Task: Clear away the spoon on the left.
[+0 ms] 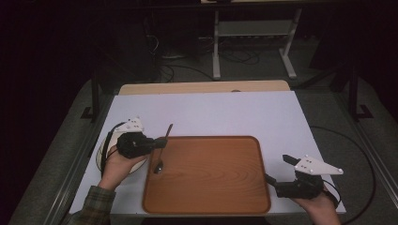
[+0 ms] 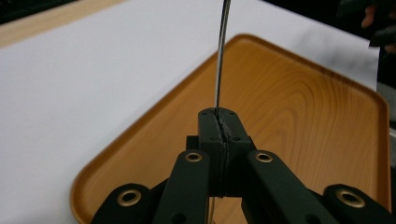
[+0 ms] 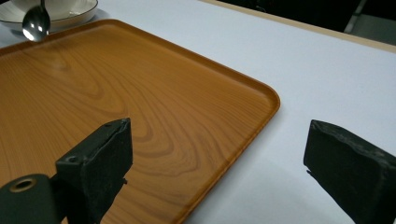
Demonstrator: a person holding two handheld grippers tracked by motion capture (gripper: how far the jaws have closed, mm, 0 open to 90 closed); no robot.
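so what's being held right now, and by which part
The left gripper is shut on the spoon partway along its handle, bowl hanging over the tray. The right gripper holds nothing.

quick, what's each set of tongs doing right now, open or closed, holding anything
Left tongs: closed on the spoon, held above the wooden tray.
Right tongs: open, holding nothing.
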